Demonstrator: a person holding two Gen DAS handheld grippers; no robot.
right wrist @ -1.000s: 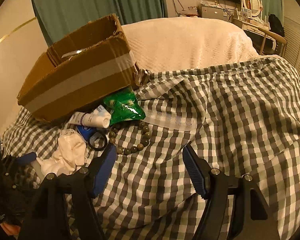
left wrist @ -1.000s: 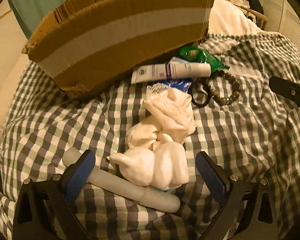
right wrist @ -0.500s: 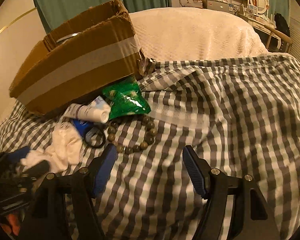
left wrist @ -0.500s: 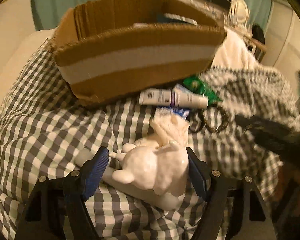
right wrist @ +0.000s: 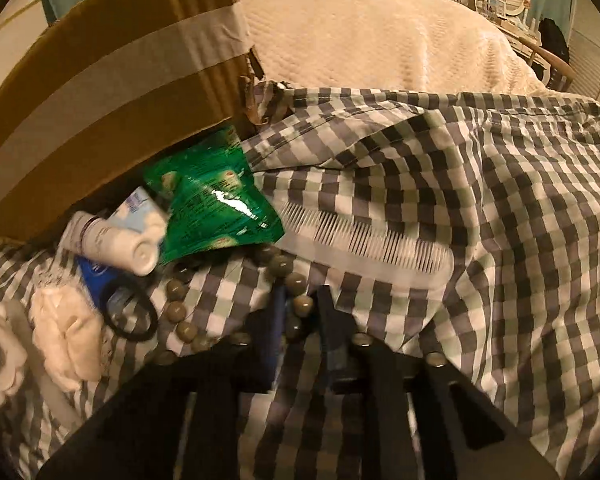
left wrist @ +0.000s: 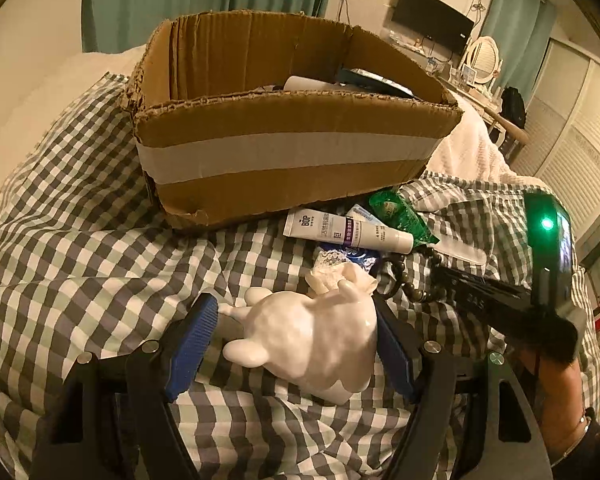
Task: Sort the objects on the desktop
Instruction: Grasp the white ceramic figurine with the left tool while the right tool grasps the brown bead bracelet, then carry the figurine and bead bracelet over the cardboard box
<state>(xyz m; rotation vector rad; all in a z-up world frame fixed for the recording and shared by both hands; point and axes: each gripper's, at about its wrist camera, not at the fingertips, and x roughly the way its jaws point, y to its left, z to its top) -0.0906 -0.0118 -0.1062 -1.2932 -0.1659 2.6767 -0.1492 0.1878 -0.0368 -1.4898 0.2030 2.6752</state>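
My left gripper (left wrist: 296, 340) is shut on a white ceramic animal figurine (left wrist: 312, 340) and holds it above the checked cloth, in front of the open cardboard box (left wrist: 292, 152). My right gripper (right wrist: 300, 320) has closed on the bead bracelet (right wrist: 180, 312), with beads (right wrist: 302, 305) between its blue pads. Around it lie a green snack packet (right wrist: 212, 204), a white tube (right wrist: 120, 244), a clear comb (right wrist: 364, 248), a black hair tie (right wrist: 128, 316) and a white cloth (right wrist: 68, 336).
The box holds several items, among them a white bottle (left wrist: 312, 82). A cream blanket (right wrist: 380, 40) covers the bed behind. The right gripper body (left wrist: 500, 304) with a green light shows in the left wrist view. Checked cloth (right wrist: 500, 220) spreads to the right.
My left gripper closed on the figurine and lifted it off the cloth toward the box. My right gripper moved down to the bracelet and closed on its beads.
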